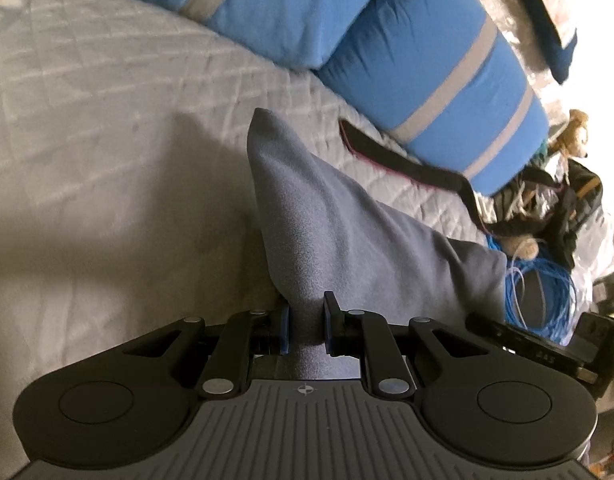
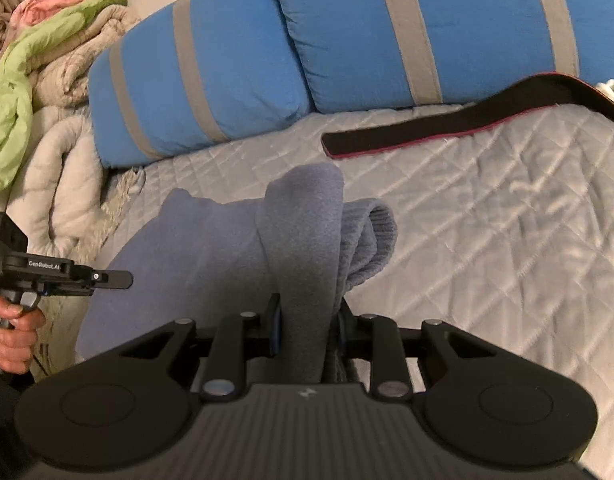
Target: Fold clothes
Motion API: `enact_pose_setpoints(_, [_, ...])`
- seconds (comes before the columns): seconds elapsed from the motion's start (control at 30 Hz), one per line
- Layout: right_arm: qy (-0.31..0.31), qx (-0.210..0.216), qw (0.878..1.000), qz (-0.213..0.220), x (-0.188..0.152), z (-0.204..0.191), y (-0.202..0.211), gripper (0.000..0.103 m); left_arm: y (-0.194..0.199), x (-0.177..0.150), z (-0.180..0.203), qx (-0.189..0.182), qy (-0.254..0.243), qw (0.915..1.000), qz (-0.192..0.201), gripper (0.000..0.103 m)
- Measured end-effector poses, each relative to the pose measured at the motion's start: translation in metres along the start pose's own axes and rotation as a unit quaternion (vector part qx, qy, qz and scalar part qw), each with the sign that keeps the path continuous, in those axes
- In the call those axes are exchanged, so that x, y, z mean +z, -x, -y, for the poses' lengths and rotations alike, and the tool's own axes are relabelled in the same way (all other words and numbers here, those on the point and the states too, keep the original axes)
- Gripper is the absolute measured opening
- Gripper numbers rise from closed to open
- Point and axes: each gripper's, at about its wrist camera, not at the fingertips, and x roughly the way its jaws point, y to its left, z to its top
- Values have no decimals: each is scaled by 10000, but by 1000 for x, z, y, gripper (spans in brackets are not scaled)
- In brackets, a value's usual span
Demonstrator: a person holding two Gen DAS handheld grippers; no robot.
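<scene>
Both grippers, left [image 1: 307,326] and right [image 2: 307,330], jaws clamped on soft grey-blue fleece garment [image 2: 211,240], ribbed cuff perhaps, lifted over quilted pale bedspread [image 2: 487,220]; open bed alongside, striped blue pillows [image 2: 211,80] beyond.

Dim, warm indoor light on the quilted bedspread [image 1: 107,120], with soft shadow pooling low in the left wrist view. Harsh white glare burns out that view's right edge (a window, perhaps). Fisheye bending curves the blue pillows [image 2: 387,40]; slight blur throughout.
</scene>
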Motion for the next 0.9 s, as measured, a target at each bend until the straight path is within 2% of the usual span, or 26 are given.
enact_pose_setpoints(0.17, [-22,25,9998,187,27,-9,-16,27,2,23,-3,163,-2,9993,335,14])
enact_pose_setpoints(0.4, [-176,-8,9986,501,61,-2,-28,28,1,55,2,78,-190,9972,712,14])
enact_pose_setpoints(0.43, [-224,-128,9982,542,65,0,-32,37,0,60,3,72,-243,9965,791,16])
enact_pose_setpoints(0.47, [-329,-340,9971,590,68,3,-36,58,-2,64,3,90,-293,9958,861,21])
enact_pose_setpoints(0.53, [-396,-769,9929,811,71,8,-37,73,-10,70,-1,434,-279,9944,918,29])
enact_pose_setpoints(0.6, [-433,-1114,9876,1020,72,13,-36,77,-12,73,-6,767,-100,9912,1077,31])
enact_pose_setpoints(0.67, [-474,-1318,9833,1163,72,19,-35,76,-9,73,-10,789,50,9895,1213,43])
enact_pose_setpoints(0.73, [-440,-1295,9829,1237,71,21,-39,70,-8,69,-11,740,109,9888,1295,46])
enact_pose_setpoints(0.77, [-415,-1261,9830,1266,70,22,-41,57,-7,67,-10,747,119,9883,1328,47])
enact_pose_setpoints(0.8, [-349,-1252,9832,1283,69,21,-44,52,-8,66,-9,810,105,9876,1339,47])
enact_pose_setpoints(0.87, [-139,-1239,9839,1281,67,19,-53,30,-10,64,-7,925,87,9864,1356,47])
enact_pose_setpoints(0.9, [-33,-1229,9843,1269,66,17,-58,27,-12,64,-7,945,118,9864,1340,47])
